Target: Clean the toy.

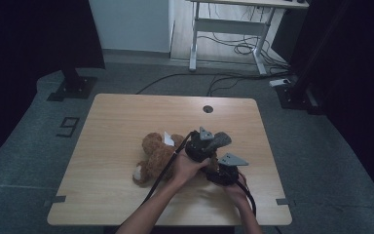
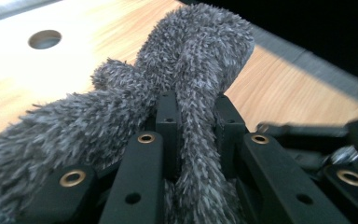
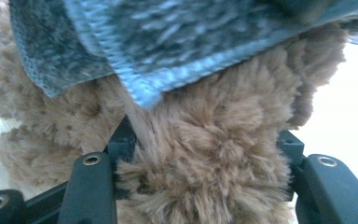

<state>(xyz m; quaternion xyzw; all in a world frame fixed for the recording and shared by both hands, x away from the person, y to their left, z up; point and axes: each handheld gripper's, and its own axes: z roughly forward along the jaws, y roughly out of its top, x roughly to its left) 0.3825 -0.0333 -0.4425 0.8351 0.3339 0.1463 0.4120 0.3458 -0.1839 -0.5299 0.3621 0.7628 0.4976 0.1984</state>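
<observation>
A brown teddy bear (image 1: 155,155) lies on the wooden table (image 1: 117,122), a white tag by its head. My left gripper (image 1: 202,146) is just right of the bear, held in a hand. In the left gripper view it (image 2: 196,107) is shut on a grey fuzzy cloth (image 2: 186,60) that bunches up over the jaws. The same grey cloth (image 1: 219,140) sticks up to the right in the high view. My right gripper (image 1: 225,170) sits below and right of the left one. Its jaws (image 3: 203,140) press on both sides of the bear's brown fur (image 3: 214,154), under the grey cloth's knitted edge (image 3: 168,46).
A round cable hole (image 1: 208,108) sits near the table's far edge. Black cables trail from both grippers toward the near edge. Beyond the table stand a white desk frame (image 1: 226,29), floor cables and dark stand bases (image 1: 73,87).
</observation>
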